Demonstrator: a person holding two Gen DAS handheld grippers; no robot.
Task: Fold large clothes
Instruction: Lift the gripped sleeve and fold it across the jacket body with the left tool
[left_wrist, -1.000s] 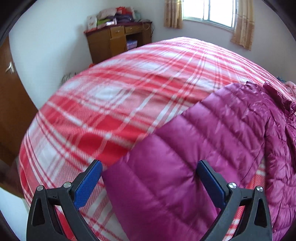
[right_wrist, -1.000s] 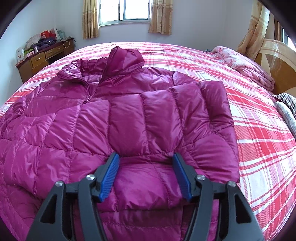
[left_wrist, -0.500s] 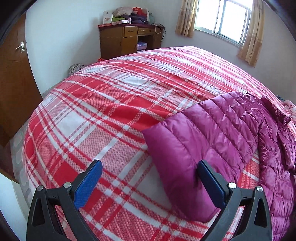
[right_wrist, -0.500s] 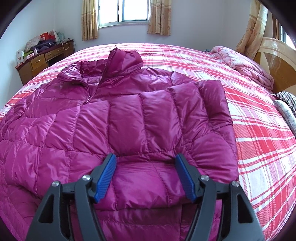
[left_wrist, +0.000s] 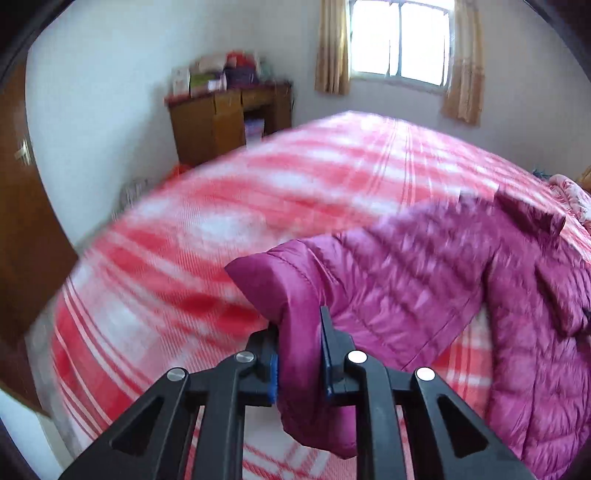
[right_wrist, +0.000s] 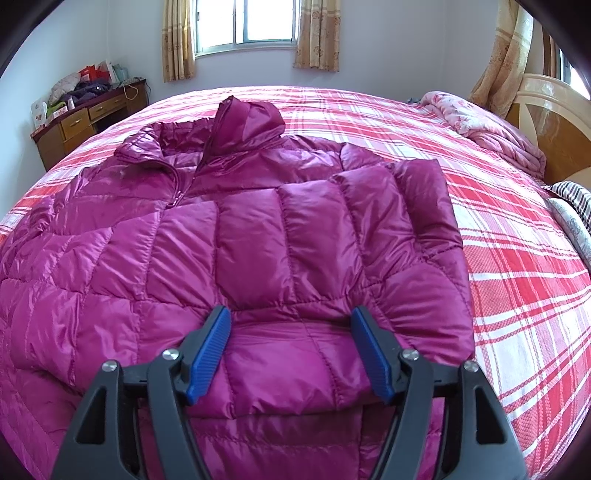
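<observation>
While the right gripper (right_wrist: 290, 350) hangs half open over the folded-in sleeve, gripping nothing, the left gripper (left_wrist: 299, 354) has just clamped shut on the cuff (left_wrist: 280, 284) of the other sleeve, which a second ago lay flat between wide jaws. Cuff now lifted off the plaid bedspread (left_wrist: 184, 240) (view blurred). Jacket (right_wrist: 236, 243) lies spread on the bed. Judged: second sleeve fold starting.
</observation>
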